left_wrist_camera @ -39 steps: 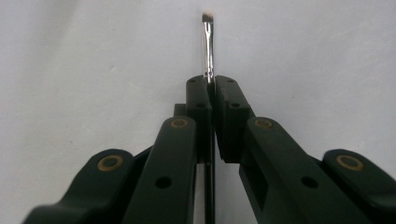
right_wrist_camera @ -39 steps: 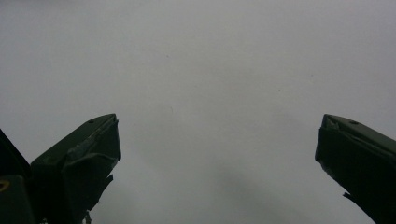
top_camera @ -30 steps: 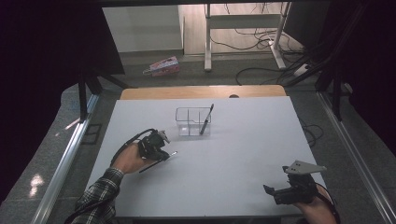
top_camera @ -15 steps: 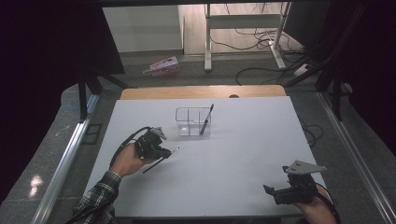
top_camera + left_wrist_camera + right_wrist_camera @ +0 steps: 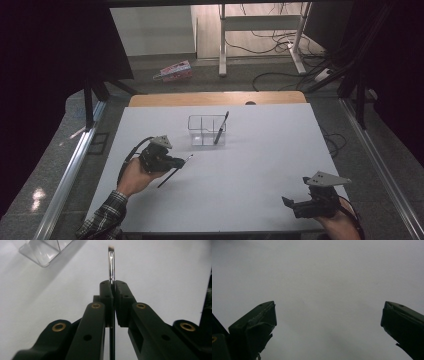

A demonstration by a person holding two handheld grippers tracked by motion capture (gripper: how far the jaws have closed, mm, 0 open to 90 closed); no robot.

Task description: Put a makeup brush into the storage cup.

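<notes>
My left gripper (image 5: 176, 163) (image 5: 114, 286) is shut on a thin black-handled brush (image 5: 175, 170) (image 5: 111, 262), whose metal ferrule and bristle tip stick out past the jaws. It hovers over the white table (image 5: 260, 150), left of centre. A clear plastic organiser box (image 5: 206, 131) (image 5: 45, 251) stands beyond it, with a dark pen (image 5: 220, 128) leaning in its right compartment. My right gripper (image 5: 290, 204) (image 5: 328, 320) rests near the table's front right corner, open, with bare white surface between its jaws.
A wooden strip (image 5: 215, 98) borders the table's far edge. On the floor beyond lie a pink box (image 5: 173, 70), cables (image 5: 280, 75) and a white desk frame (image 5: 260, 30). Metal rails (image 5: 70, 170) run along both sides of the table.
The left gripper has lifted slightly and swung the brush so its tip points more toward the box. The right gripper has stayed put.
</notes>
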